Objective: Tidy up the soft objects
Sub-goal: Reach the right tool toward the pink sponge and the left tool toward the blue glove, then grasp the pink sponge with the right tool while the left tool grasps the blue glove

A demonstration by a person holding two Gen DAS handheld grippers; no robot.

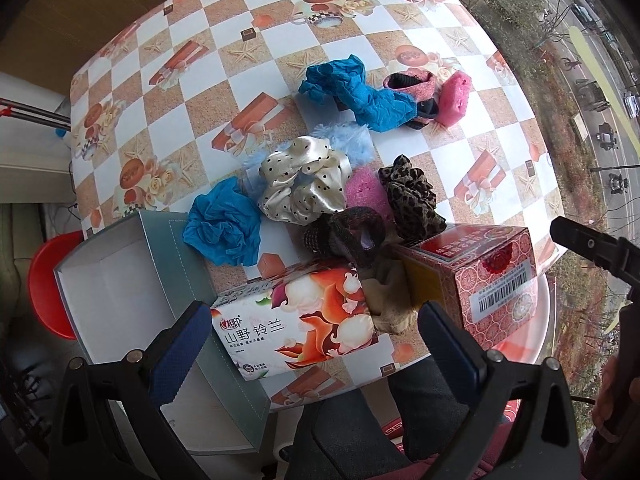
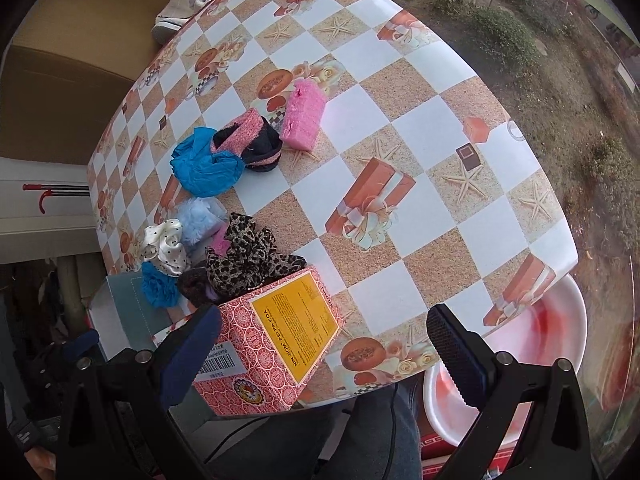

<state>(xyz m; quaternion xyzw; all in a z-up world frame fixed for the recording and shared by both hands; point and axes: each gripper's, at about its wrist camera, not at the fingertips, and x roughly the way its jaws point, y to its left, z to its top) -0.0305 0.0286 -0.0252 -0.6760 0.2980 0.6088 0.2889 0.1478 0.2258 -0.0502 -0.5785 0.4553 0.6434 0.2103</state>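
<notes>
Soft items lie on the checkered table: a white polka-dot scrunchie, a leopard scrunchie, a dark scrunchie, a crumpled blue cloth, another blue cloth, a pink sponge and a pink-black band. An open grey box sits at the near left edge. My left gripper is open and empty, hovering over a tissue pack. My right gripper is open and empty above a red carton.
The red carton stands at the near edge right of the tissue pack. A pale plastic basin sits below the table's right side. A red stool stands at the left. Cardboard boxes stand behind.
</notes>
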